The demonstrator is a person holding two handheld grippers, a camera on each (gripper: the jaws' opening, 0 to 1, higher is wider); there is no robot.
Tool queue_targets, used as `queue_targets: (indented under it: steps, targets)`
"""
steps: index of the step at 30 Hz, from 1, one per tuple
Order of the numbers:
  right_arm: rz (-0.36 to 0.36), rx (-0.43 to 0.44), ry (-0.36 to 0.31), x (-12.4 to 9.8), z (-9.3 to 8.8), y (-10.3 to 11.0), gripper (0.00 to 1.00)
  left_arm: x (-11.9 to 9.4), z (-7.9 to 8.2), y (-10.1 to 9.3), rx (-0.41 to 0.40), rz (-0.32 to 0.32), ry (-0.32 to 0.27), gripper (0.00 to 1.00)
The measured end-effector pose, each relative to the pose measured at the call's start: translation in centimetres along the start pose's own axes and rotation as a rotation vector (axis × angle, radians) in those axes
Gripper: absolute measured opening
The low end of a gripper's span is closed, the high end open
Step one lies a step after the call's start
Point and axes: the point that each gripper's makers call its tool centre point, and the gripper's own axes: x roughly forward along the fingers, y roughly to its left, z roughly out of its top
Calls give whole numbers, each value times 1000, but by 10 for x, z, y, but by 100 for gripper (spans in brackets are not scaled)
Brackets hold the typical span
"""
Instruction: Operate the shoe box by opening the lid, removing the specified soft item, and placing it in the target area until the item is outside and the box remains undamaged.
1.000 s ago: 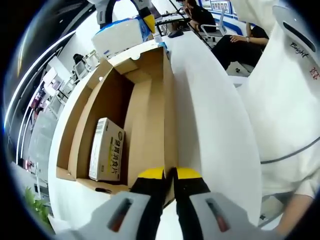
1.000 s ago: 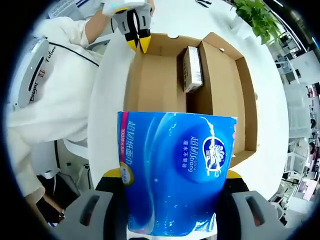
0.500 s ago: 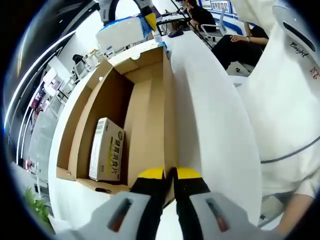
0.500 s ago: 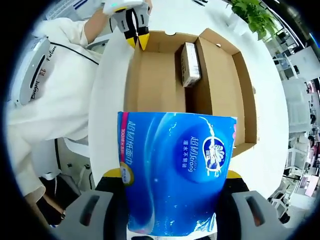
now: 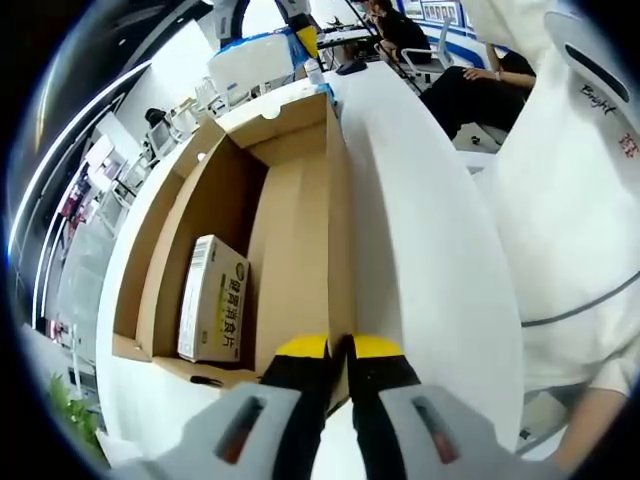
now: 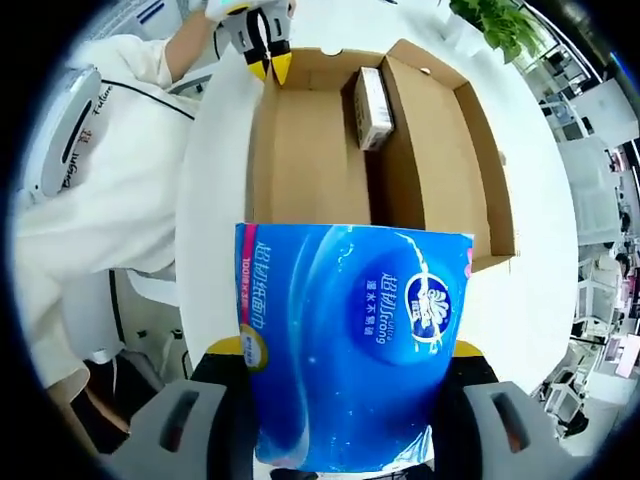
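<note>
An open brown cardboard shoe box [image 5: 300,230] lies on a white table [image 5: 430,260]. My left gripper [image 5: 340,347] is shut on the box's near side wall; it appears far off as the left gripper [image 6: 268,64] on the box [image 6: 310,150] rim. A small printed carton [image 5: 213,300] lies inside, also seen as the carton [image 6: 372,95]. My right gripper [image 6: 350,350] is shut on a blue soft tissue pack [image 6: 350,340], held above and clear of the box. The same pack [image 5: 252,62] hangs past the box's far end.
A person in a white garment [image 5: 570,200] stands beside the table, with the sleeve [image 6: 110,150] close to the box. Seated people [image 5: 470,80] and chairs are behind. A green plant [image 6: 500,25] stands beyond the table.
My right gripper has carried the tissue pack further up and away from the box, which looks smaller in the right gripper view. The left gripper has kept its hold.
</note>
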Motion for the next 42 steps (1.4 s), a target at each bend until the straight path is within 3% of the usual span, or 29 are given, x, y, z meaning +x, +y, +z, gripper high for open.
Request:
queue_targets:
  steps: [15, 42]
  targets:
    - [-11, 18, 43, 6, -30, 2, 69, 0, -1, 0, 1, 0, -1, 6]
    - [4, 56, 69, 28, -62, 3, 69, 2, -1, 0, 1, -3, 2, 6]
